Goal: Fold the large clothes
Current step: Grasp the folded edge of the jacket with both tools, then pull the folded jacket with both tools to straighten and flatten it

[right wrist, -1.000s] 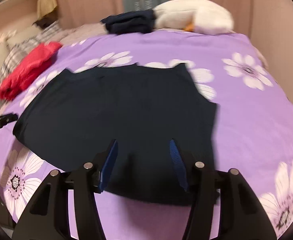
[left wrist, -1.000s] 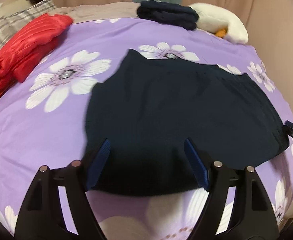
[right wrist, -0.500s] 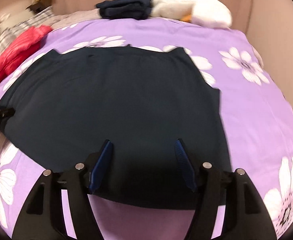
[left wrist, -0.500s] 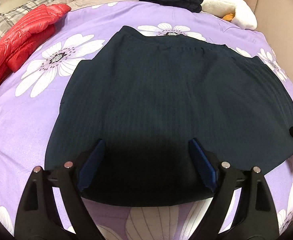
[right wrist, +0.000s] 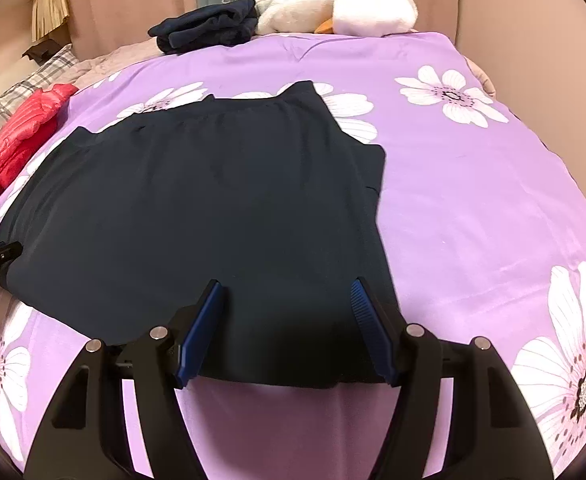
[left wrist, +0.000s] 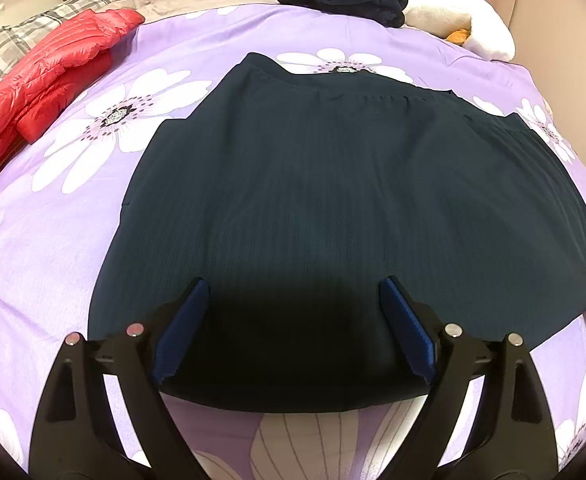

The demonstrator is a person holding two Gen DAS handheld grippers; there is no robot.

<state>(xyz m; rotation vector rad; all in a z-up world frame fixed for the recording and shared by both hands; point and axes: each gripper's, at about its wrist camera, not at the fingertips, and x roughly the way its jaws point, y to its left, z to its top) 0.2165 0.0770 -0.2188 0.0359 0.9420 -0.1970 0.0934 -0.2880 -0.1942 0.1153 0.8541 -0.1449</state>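
Navy pleated skirt (left wrist: pixel 333 208) lies flat on the purple flowered bed (right wrist: pixel 493 200) (spread out, likely for folding). Left tongs (left wrist: pixel 291 334) and right tongs (right wrist: pixel 285 330) hover at its near hem — both have just been widening, nothing pinched. Only the right view shows the skirt's right edge.

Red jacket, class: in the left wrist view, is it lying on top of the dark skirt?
No. The red jacket lies apart from the dark skirt, with purple bedcover showing between them.
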